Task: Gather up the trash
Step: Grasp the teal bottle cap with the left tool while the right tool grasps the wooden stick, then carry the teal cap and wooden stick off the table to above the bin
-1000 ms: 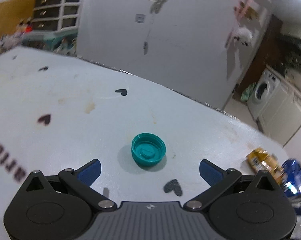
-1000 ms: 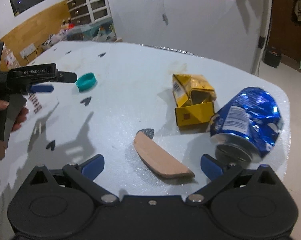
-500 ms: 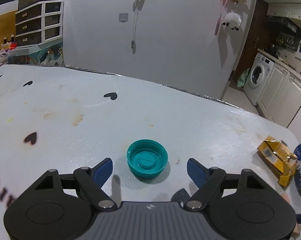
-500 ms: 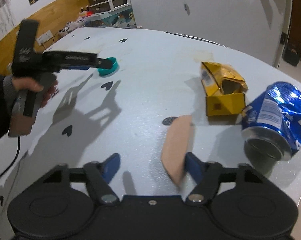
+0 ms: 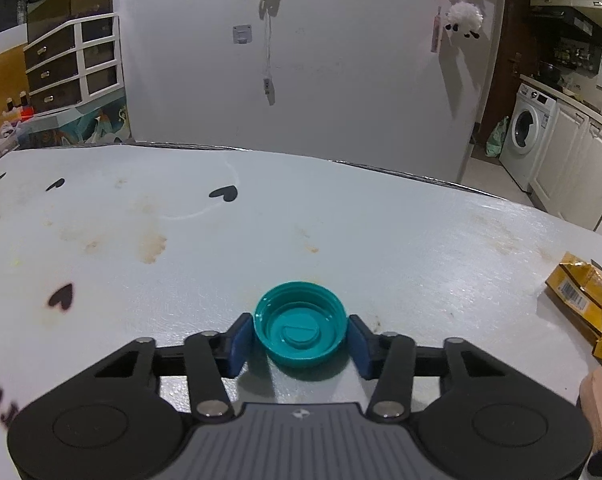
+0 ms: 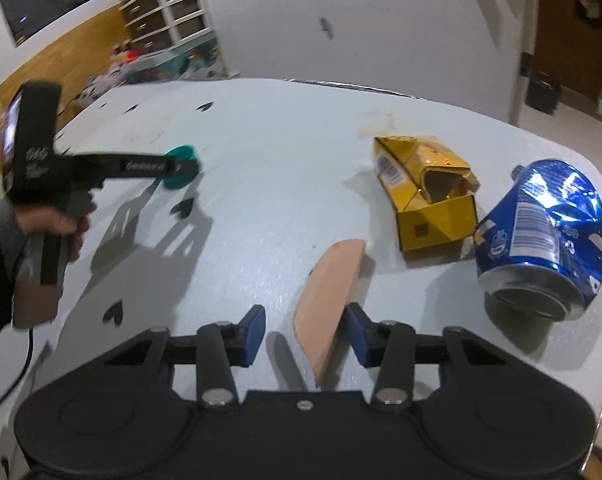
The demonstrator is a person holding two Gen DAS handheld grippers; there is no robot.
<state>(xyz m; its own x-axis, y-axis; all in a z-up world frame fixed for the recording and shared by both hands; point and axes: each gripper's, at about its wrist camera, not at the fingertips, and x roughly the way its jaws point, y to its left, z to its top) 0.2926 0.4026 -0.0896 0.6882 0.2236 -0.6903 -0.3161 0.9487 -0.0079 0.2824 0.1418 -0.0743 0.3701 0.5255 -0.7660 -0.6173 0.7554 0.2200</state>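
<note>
White tabletop (image 5: 381,240), left to right. Left tool (image 5: 300,338), jaws just closing, pads touching the upturned teal bottle cap (image 5: 300,330). Right tool (image 6: 304,330), also closing, straddles a tan curved scrap (image 6: 327,284), right pad touching, left clear. Far right: yellow carton (image 6: 425,196), crushed blue can (image 6: 545,236).

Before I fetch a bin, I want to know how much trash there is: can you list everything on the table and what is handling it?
Teal plastic bottle cap: one, open side up, between the left tool's pads.
Flat tan curved piece: one, lying between the right tool's fingers.
Torn yellow carton: one, beyond the tan piece.
Crushed blue drink can: one, right of the carton.
White table: one, stained, black heart prints.
Left tool: jaws just closing around the cap.
Right tool: jaws just closing, left pad clear.
Hand: one, gripping the left tool's handle.
</note>
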